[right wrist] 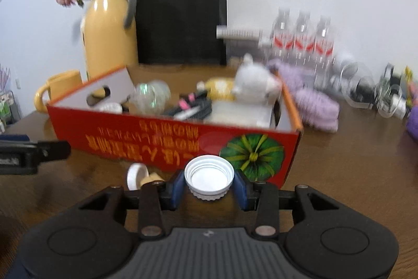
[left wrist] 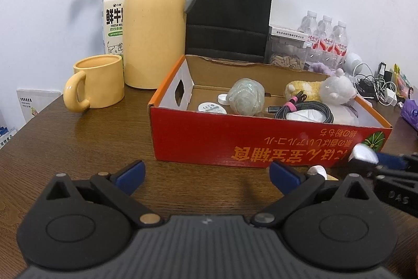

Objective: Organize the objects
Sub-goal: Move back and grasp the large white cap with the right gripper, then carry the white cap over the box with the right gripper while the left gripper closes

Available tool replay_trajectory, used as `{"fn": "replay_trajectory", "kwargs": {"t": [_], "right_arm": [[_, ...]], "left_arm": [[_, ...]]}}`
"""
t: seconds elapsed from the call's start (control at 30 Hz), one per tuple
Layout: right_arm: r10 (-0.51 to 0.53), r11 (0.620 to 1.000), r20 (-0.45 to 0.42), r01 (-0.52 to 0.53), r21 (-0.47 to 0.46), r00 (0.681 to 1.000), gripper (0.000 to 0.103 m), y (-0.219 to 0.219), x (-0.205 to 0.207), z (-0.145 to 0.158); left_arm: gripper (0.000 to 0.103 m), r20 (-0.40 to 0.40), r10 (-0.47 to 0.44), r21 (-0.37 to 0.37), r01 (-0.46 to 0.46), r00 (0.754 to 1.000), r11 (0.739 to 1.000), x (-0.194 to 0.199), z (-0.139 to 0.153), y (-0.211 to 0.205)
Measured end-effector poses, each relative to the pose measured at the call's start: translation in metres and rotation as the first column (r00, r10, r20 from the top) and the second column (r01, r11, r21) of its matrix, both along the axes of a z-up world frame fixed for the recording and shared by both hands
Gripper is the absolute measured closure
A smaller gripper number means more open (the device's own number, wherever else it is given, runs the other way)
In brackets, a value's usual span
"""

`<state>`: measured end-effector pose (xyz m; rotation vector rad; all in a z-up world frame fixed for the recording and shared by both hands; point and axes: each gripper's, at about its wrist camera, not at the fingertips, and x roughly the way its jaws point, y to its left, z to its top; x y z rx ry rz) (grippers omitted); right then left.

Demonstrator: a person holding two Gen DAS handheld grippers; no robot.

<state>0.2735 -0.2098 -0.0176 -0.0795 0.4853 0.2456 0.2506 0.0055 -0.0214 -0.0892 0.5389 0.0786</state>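
Note:
A red cardboard box (left wrist: pixel 261 137) (right wrist: pixel 156 137) lies open on the brown table. Inside it are a crumpled plastic bottle (left wrist: pixel 245 98), a coiled cable (left wrist: pixel 305 111), a white disc (left wrist: pixel 211 107) and a plush toy (left wrist: pixel 337 88). My right gripper (right wrist: pixel 209 187) is shut on a wide white bottle cap (right wrist: pixel 209 178) just in front of the box; the cap (left wrist: pixel 363 154) also shows in the left wrist view. A smaller white cap (right wrist: pixel 137 175) lies on the table to its left. My left gripper (left wrist: pixel 206 174) is open and holds nothing, short of the box's front wall.
Behind the box stand a yellow thermos jug (left wrist: pixel 154 25), a yellow mug (left wrist: pixel 96 83), a milk carton (left wrist: pixel 112 22), a black paper bag (left wrist: pixel 230 9) and water bottles (left wrist: pixel 324 35). A purple cloth (right wrist: pixel 313 101) and tangled chargers (left wrist: pixel 376 88) lie to the right.

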Motion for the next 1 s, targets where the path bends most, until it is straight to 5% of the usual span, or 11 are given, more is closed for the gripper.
{"fn": "replay_trajectory", "kwargs": {"t": [0.33,0.8,1.0], "right_arm": [[-0.010,0.999,0.128,0.004,0.047,0.992,0.064,-0.014,-0.022,0.021],[-0.044,0.998,0.142,0.038,0.044,0.989,0.064,-0.020,-0.029,0.027],[-0.042,0.998,0.155,0.036,0.045,0.987,0.064,-0.022,-0.035,0.030]], "left_arm": [[0.000,-0.020,-0.047,0.000,0.047,0.999,0.999,0.003,-0.003,-0.006],[0.000,-0.055,-0.211,-0.011,0.211,0.976,0.977,0.024,0.000,-0.058],[0.028,-0.122,-0.227,-0.074,0.220,0.966,0.973,0.042,-0.006,-0.066]]}}
